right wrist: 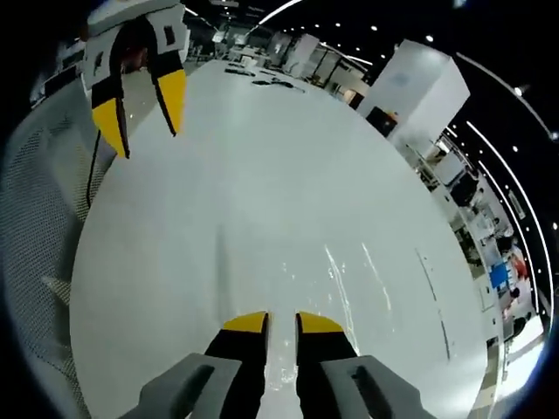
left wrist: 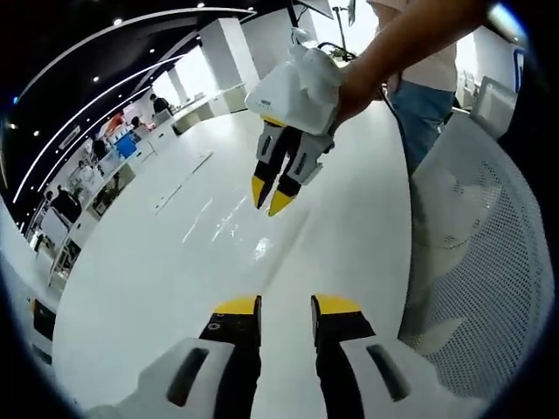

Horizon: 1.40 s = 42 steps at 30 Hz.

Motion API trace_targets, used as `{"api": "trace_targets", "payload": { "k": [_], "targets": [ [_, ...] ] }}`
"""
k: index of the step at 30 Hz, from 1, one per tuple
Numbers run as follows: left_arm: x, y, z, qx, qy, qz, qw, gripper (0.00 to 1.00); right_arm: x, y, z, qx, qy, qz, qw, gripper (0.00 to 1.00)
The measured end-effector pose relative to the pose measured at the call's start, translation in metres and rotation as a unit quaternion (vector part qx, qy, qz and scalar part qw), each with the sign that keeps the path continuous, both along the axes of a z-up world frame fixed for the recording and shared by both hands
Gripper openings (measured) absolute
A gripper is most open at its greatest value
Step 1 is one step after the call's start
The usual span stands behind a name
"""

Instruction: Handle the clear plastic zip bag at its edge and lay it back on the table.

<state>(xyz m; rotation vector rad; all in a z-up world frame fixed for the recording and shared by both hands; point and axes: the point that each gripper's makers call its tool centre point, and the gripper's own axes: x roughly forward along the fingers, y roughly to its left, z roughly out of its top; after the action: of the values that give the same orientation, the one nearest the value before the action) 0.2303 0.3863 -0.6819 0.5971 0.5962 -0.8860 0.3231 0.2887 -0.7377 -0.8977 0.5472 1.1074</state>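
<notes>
Left gripper view: left gripper [left wrist: 286, 305] over white bench [left wrist: 131, 288], jaws parted, nothing between them. Right gripper [left wrist: 272, 199] ahead, tips nearly together above clear zip bag [left wrist: 236, 229], which lies flat on the bench. Mesh chair [left wrist: 476, 262] beside.

Right gripper view: right gripper [right wrist: 282, 324] low over the bag [right wrist: 288, 288], narrow gap between jaws; grip cannot be told

Long white glossy table [left wrist: 175, 262], ceiling lights reflected in its top. A clear plastic zip bag [right wrist: 306, 288] lies flat on it toward the near edge, barely visible, showing as faint creases and glints. At the far end, a few small dark items [right wrist: 271, 82], too small to tell.
</notes>
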Motion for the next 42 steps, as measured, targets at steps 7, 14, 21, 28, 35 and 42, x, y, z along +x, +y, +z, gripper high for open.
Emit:
{"api": "trace_targets", "payload": {
  "k": [7,14,21,28,35,42],
  "targets": [
    [-0.001,0.001,0.000,-0.003,0.000,0.002,1.0000,0.23,-0.002,-0.002,-0.003,0.029,0.027,-0.040,0.9984,0.23],
    [-0.002,0.004,0.001,-0.010,-0.001,0.009,0.9999,0.23,-0.007,-0.009,0.004,0.058,0.054,-0.085,0.9933,0.33],
    [-0.008,0.002,-0.001,-0.011,0.002,0.009,0.9999,0.25,-0.015,-0.013,0.023,0.087,0.053,-0.111,0.9886,0.45],
    [-0.004,0.004,0.000,-0.026,0.004,0.032,0.9992,0.34,-0.019,-0.014,0.031,0.117,0.054,-0.137,0.9821,0.57],
    [-0.003,0.001,0.001,-0.035,0.007,0.042,0.9985,0.42,-0.025,-0.023,0.042,0.143,0.053,-0.162,0.9750,0.65],
    [0.002,0.003,-0.001,-0.051,0.015,0.067,0.9963,0.62,-0.037,-0.034,0.052,0.173,0.060,-0.195,0.9635,0.75]
  ]
}}
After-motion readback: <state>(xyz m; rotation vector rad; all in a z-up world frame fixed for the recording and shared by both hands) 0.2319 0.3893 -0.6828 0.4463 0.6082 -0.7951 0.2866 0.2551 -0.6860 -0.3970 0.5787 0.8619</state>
